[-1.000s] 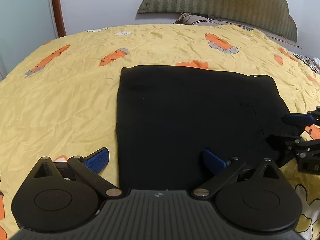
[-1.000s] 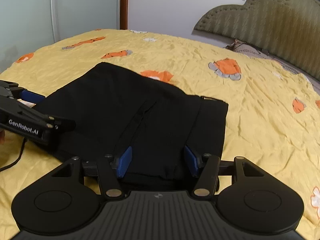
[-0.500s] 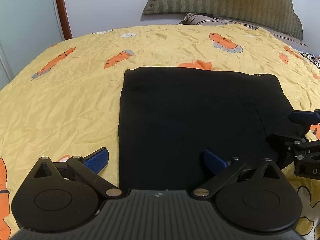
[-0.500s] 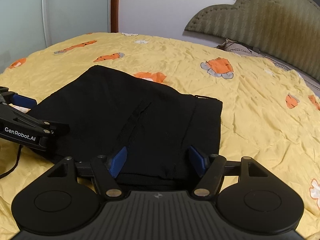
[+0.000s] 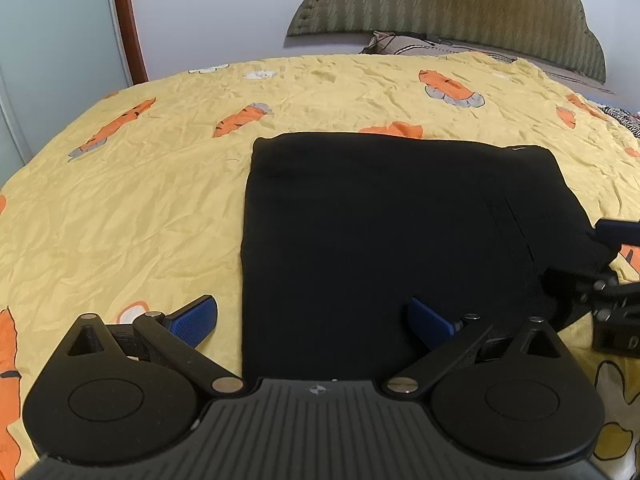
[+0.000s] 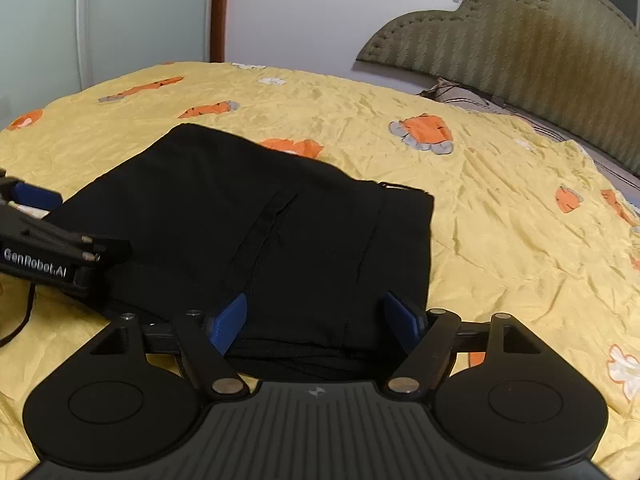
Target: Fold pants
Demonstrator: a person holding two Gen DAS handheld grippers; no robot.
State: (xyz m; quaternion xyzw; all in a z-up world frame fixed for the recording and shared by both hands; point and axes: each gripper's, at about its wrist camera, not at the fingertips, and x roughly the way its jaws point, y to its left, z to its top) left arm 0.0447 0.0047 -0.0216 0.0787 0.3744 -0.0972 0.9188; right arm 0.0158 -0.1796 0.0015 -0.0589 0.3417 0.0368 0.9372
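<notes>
Covering nearly all of both views, the bedspread point(image 5: 152, 208) is yellow, creased, and printed with orange carrots. Behind it rises the headboard point(image 6: 532, 48), olive green with a scalloped top, against a pale wall; a striped pillow point(image 5: 404, 45) lies at its foot.

On the bedspread lie the pants point(image 5: 392, 240), black and folded into a flat, roughly square bundle. Seen from the right wrist, the pants point(image 6: 256, 232) show a seam or pocket line running down the middle, and stacked layers at the near edge.

Over the pants' near left corner sits the left gripper point(image 5: 312, 322), jaws spread wide: one blue pad point(image 5: 192, 320) is over the bedspread just beside the cloth's edge, the other is over the black cloth. Neither pad pinches anything. From the right wrist it shows at the left edge as the left gripper point(image 6: 44, 220).

Over the pants' near right edge is the right gripper point(image 6: 316, 320). Its jaws have just been opening and now stand wide, with the folded edge between the blue pads point(image 6: 230, 320) but not squeezed. It also shows at the far right of the left view as the right gripper point(image 5: 600, 264).
</notes>
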